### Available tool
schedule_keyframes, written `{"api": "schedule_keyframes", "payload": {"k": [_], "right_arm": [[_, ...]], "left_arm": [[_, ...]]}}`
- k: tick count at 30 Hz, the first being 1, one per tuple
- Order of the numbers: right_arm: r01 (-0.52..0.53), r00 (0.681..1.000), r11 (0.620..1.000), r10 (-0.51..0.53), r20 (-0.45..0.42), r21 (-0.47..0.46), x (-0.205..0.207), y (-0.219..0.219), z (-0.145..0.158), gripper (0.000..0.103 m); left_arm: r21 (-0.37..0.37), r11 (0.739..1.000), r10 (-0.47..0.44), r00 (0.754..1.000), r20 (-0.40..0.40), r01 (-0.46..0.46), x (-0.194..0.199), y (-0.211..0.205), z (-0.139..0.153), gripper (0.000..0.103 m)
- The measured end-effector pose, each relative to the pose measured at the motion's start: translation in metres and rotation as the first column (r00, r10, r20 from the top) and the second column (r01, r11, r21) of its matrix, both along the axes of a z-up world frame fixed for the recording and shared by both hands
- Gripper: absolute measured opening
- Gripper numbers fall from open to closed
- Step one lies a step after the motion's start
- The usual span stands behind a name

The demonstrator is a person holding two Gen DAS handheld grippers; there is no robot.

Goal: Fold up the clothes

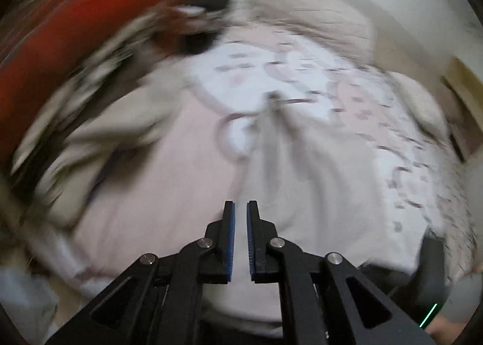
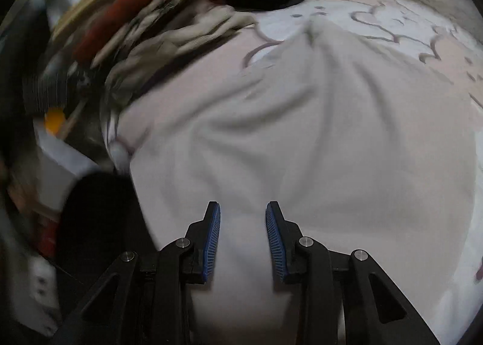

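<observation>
Below and ahead of both my pairs of fingers lies the pale beige garment [image 2: 302,140], spread in soft creases over a bed sheet [image 1: 302,73] printed with pink outlines and small dark marks.

Left view: my left gripper [image 1: 240,209] has its two blue-padded fingers [image 1: 231,236] standing nearly together, with only a thin slit between the pads. Nothing is caught in that slit; the cloth shows through it from underneath. The garment runs forward from the fingertips and narrows to a bunched point well ahead of them. To the left of the fingers the sheet is plain pink; to the right it carries the scattered marks. Far ahead and to the left sits a blurred heap of clothes [image 1: 99,88], with a red item [image 1: 75,22] on top.

Right view: my right gripper [image 2: 243,209] holds its fingers [image 2: 212,239] parted, a clear gap between the ribbed blue pads, empty of cloth. The garment fills the space directly under and ahead of the fingers, its creases fanning toward a peak far ahead. Left of the fingers the garment's edge ends against a dark shape I cannot identify. Farther ahead-left lies the same heap, blurred, with the red item along its far side.
</observation>
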State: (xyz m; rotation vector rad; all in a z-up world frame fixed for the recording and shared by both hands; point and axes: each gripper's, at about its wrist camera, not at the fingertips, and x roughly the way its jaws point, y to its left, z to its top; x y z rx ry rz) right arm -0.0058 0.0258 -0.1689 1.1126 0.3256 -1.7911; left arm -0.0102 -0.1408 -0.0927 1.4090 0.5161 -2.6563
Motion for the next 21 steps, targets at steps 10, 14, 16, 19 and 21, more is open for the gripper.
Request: {"api": "schedule_keyframes", "payload": {"k": [10,14,16,19,21], "right_arm": [[-0.032,0.999,0.999,0.031,-0.019,-0.028,0.026,0.002,0.003,0.033],[-0.032,0.999,0.999,0.031,-0.019,-0.024,0.026,0.002,0.004,0.033],[-0.035,0.999,0.999,0.035,-0.016,-0.026,0.027,0.003,0.004,0.033],[-0.039,0.999,0.999,0.04,0.02,-0.028,0.023,0.006,0.008,0.033],[-0.033,0.996,0.998,0.037,0.075,-0.053,0.016,0.013,0.017,0.033]], "left_arm": [[-0.053,0.984,-0.163,0.976,0.142,0.172,-0.141,0.043,-0.068,0.015],[0.08,0.996,-0.049,0.985,0.165,0.036,-0.153,-0.022,-0.081,0.004],[-0.031,0.999,0.033,0.987,0.158,-0.028,-0.148,-0.043,-0.073,0.013],[-0.064,0.994,0.101,0.985,0.137,-0.093,-0.132,-0.081,-0.059,0.016],[-0.028,0.996,0.086,0.99,0.111,-0.083,-0.114,-0.09,-0.045,0.016]]}}
